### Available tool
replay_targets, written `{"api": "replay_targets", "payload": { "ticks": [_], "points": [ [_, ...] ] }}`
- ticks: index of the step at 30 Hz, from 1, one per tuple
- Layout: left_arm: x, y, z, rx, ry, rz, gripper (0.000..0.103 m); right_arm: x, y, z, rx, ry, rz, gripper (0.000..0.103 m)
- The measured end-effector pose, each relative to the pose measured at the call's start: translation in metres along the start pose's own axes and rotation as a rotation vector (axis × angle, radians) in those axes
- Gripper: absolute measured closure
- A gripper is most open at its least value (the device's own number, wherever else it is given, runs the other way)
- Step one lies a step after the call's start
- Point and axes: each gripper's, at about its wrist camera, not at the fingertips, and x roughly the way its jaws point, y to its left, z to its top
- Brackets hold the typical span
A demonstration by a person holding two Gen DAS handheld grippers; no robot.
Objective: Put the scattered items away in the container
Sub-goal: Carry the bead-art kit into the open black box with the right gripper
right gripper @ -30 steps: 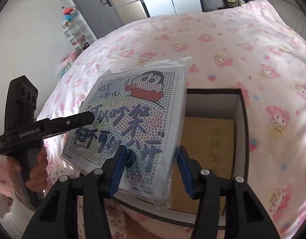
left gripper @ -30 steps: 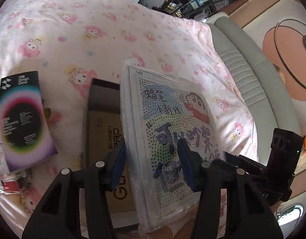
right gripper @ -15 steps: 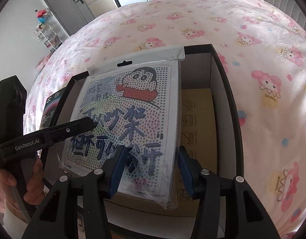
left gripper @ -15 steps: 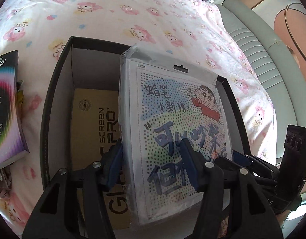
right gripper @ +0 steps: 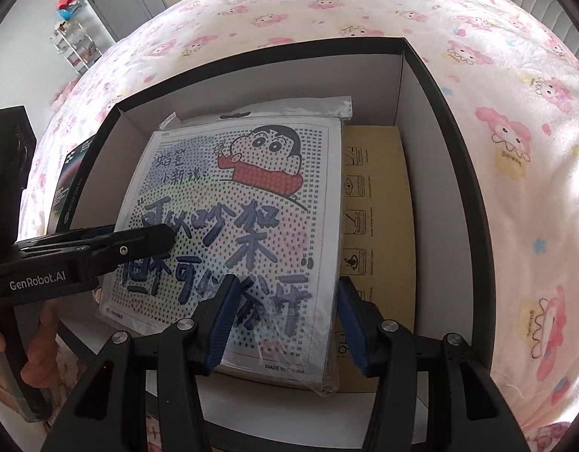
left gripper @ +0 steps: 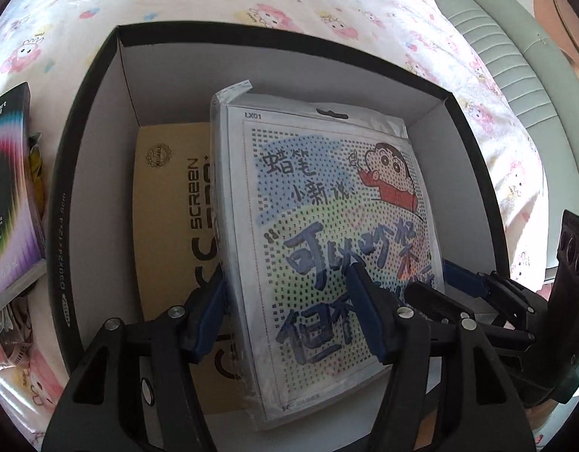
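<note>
**Cartoon pack goes down into the box as the left grip lets go**

Left wrist view: A second ago the pack (left gripper: 327,226) hung above the bedding, ahead of the left gripper (left gripper: 289,309); now it sits inside the black box (left gripper: 82,173), leaning over the tan carton (left gripper: 169,196) already lying there. The jaws straddle the pack's near left corner and are opening; the inner pad rests on the printed face, the outer one beside the edge, and I judge the pinch is loosening. That suggests this item is nearly delivered. Readable: "LX01" on the pack's top corner, "SCREEN" on the carton, a size code along the box rim, and "Smart Devil" on the dark rainbow box (left gripper: 7,188), which lies outside to the gripper's left, not yet tidied.

Right wrist view: The right gripper (right gripper: 285,320) holds its jaws spread about as before, across the pack's near right corner; whether the pads press it I cannot tell. The left tool reaches in from the side, marked "GenRobot.AI". "MADE IN CHINA" shows faintly at the pack's near edge.
</note>
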Motion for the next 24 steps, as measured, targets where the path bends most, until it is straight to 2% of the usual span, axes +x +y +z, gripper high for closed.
{"api": "replay_targets", "payload": {
  "ticks": [6, 15, 19, 24],
  "points": [
    [-0.007, 0.006, -0.001, -0.019, 0.035, -0.027, 0.038, -0.008, -0.006, -0.001, 0.020, -0.017, -0.004, 0.054],
    [-0.010, -0.008, 0.005, 0.002, 0.061, -0.022, 0.037, -0.022, -0.014, -0.012, 0.017, -0.037, 0.002, 0.054],
    [-0.018, -0.002, 0.010, 0.005, 0.080, -0.032, 0.036, -0.030, -0.011, -0.009, 0.024, -0.057, 0.016, 0.055],
    [-0.019, -0.007, 0.010, 0.012, 0.097, 0.014, 0.039, -0.031, 0.003, -0.006, -0.028, -0.120, -0.036, 0.054]
  ]
}}
